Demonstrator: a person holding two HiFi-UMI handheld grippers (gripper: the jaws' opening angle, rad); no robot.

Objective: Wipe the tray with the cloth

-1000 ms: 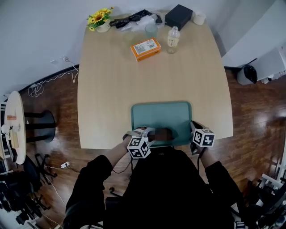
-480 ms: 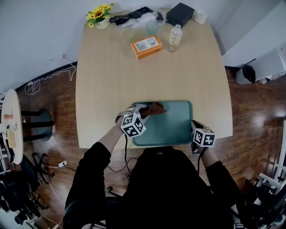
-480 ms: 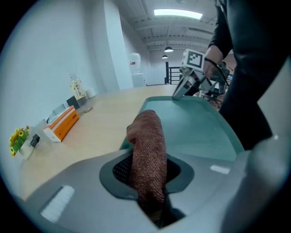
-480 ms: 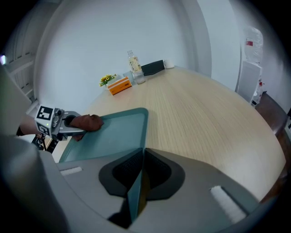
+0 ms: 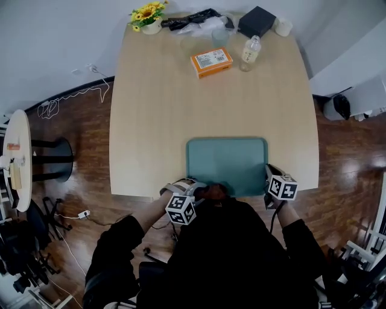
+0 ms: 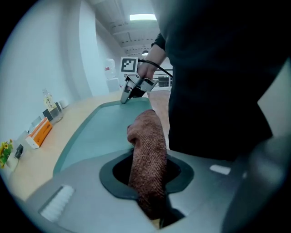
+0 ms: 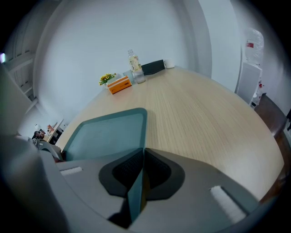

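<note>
the tray (image 5: 227,162), teal and rectangular with rounded corners, is found lying flat on the table (image 5: 157,114) at its near edge, directly in front of the person. the cloth (image 5: 210,192), reddish-brown and knitted, is located at the near rim of the tray, towards its left part. in the left gripper view the cloth (image 6: 148,150) is seen clamped between the jaws of the left hand-held gripper (image 5: 200,193), which are closed onto it; the bunched free end is pushed forward over the tray (image 6: 102,134) beside the person's dark clothing. whether that end is pressed onto the tray surface cannot be told.

the right hand-held gripper (image 5: 268,172) is placed at the tray's right edge, near the near right corner. in the right gripper view its jaws are seen pinched on the thin rim of the tray (image 7: 109,134), which is held upright between the pads. the same gripper (image 6: 124,100) is also recorded across the tray in the left gripper view, with its marker cube above it.

the middle of the table is bare wood. along the far edge the following are noted: an orange box (image 5: 211,62), a small bottle (image 5: 249,52) beside it, a black box (image 5: 257,21), a white cup (image 5: 283,27) and a pot of yellow flowers (image 5: 148,14). a round side table (image 5: 17,163) is noted well apart at the left, on the dark wooden floor (image 5: 78,145).
</note>
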